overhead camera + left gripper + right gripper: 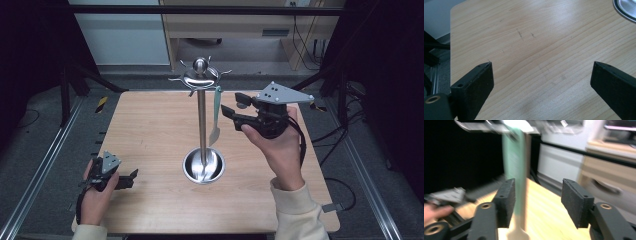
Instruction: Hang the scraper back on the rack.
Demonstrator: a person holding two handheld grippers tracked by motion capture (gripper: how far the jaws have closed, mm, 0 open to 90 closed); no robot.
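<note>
A steel utensil stand [201, 120] rises from a round dish base [203, 166] at the table's middle, with hooks around its domed top. A green-handled utensil [216, 112] hangs from a hook on the stand's right side, its pale blade pointing down. My right gripper [230, 102] is held in the air just right of it, open. In the right gripper view the blurred green handle [515, 165] hangs between the jaws of my right gripper [537, 181], close beside the left one, with a wide gap to the other. My left gripper [131, 177] rests open at the table's near left, nothing between the jaws of the left gripper [542, 63].
The wooden table [150, 125] has bare surface left of the stand. The stand's base rim [626, 10] shows at the top right corner of the left gripper view. Wooden furniture and cables lie beyond the far edge, metal rails along both sides.
</note>
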